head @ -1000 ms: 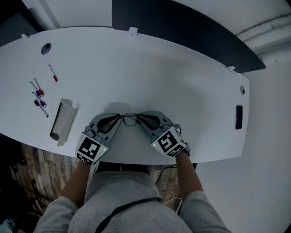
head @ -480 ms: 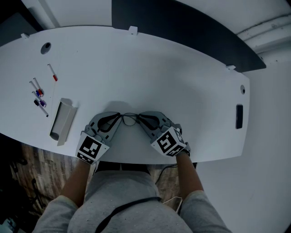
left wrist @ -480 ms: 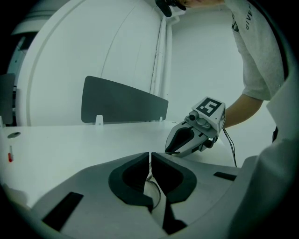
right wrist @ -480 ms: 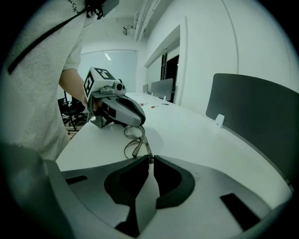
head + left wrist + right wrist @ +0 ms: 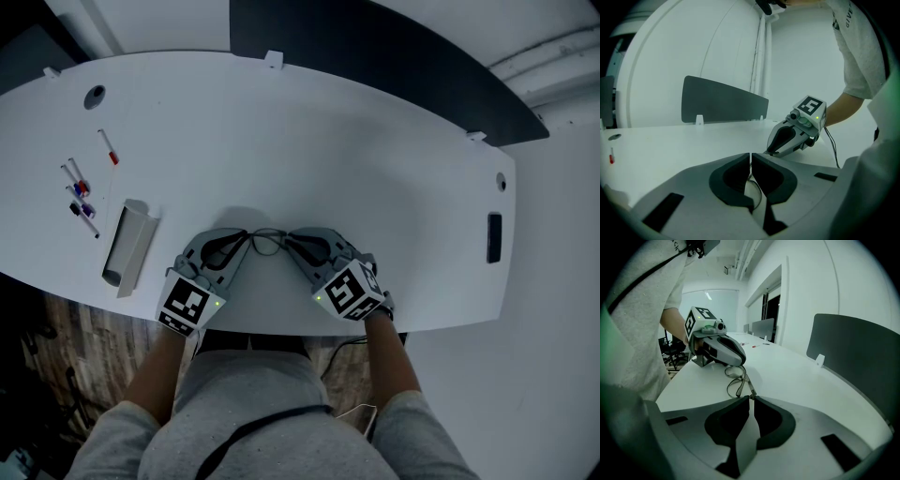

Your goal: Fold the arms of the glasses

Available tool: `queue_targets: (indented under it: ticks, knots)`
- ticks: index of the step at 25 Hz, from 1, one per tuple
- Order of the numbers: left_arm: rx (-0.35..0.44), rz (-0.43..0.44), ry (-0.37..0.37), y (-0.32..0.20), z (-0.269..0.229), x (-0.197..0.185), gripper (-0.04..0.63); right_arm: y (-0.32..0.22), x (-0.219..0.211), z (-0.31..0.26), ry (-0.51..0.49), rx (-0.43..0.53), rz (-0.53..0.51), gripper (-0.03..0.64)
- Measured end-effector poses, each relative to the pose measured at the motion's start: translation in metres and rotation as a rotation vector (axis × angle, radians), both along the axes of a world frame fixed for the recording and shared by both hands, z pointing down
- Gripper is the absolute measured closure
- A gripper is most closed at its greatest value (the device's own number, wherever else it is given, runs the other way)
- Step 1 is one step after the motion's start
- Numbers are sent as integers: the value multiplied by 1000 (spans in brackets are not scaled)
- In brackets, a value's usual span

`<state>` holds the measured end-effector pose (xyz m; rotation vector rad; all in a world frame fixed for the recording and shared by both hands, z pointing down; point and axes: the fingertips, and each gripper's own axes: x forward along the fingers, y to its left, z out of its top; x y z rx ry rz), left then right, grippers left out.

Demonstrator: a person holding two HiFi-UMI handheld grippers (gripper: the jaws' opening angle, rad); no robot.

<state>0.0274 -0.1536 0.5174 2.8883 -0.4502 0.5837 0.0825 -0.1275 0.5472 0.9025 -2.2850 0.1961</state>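
Thin wire-framed glasses (image 5: 269,245) hang between my two grippers, just above the white table (image 5: 309,141) near its front edge. My left gripper (image 5: 247,243) is shut on the frame's left end; in the left gripper view a lens rim (image 5: 756,191) shows just behind its closed tips (image 5: 750,157). My right gripper (image 5: 290,241) is shut on the other end. In the right gripper view its tips (image 5: 752,399) pinch the thin arm by the hinge, and the lenses (image 5: 734,380) stretch away to the left gripper (image 5: 733,363).
Several markers (image 5: 82,192) and a grey open tray (image 5: 128,247) lie at the table's left. A dark divider panel (image 5: 375,56) stands along the far edge. A black slot (image 5: 492,240) sits at the right end. The table's front edge runs right under both hands.
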Motion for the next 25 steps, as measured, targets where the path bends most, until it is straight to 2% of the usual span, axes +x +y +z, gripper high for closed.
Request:
queue_targets:
  ticks: [8, 17, 25]
  knots:
    - [17, 6, -27, 1, 3, 2, 571, 4, 2, 4, 10, -7, -7, 571]
    - [41, 23, -52, 2, 4, 3, 571, 4, 13, -3, 15, -7, 32, 571]
    - [19, 26, -32, 1, 3, 2, 571, 3, 15, -8, 10, -5, 57, 577]
